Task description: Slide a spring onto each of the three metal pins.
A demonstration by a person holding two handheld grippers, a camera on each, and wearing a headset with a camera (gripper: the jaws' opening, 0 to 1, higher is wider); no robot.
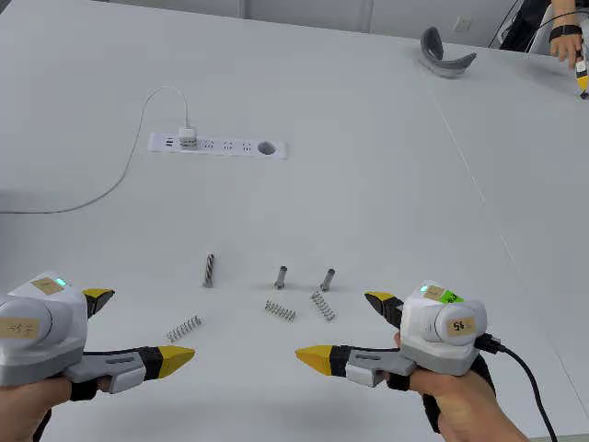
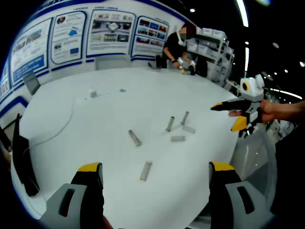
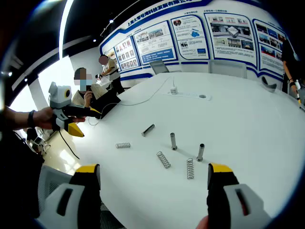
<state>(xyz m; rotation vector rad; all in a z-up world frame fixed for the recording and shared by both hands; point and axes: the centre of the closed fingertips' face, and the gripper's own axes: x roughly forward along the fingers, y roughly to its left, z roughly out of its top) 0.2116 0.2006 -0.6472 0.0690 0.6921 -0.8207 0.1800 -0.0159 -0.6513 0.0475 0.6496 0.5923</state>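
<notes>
Left claw [image 1: 138, 327]: grey body, yellow tips spread wide, nothing between them; it hangs low over the near left of the broad white bench [image 1: 368, 184].
Right claw [image 1: 345, 329]: same grey and yellow build, jaws also apart and empty, held in a person's hand [image 1: 460, 401] at the near right, tips pointing towards the left claw.
Left grey metal pin [image 1: 209, 270]: a short cylinder lying flat on the bench.
Middle grey metal pin [image 1: 281, 276]: standing upright.
Right grey metal pin [image 1: 327, 279]: upright as well, just beside the middle one.
Left steel coil spring [image 1: 184, 327]: lying loose near the left claw, below the flat pin, touching neither.
Middle steel coil spring [image 1: 280, 310]: lying on the bench just in front of the middle pin.
Right steel coil spring [image 1: 322, 305]: lying just in front of the right pin.
Long white power strip [image 1: 217, 145]: further back, with a white plug [image 1: 187, 136] seated in it and a thin white cable [image 1: 120, 181] trailing off left.
Curved grey band [image 1: 446, 53]: resting at the far right corner.
</notes>
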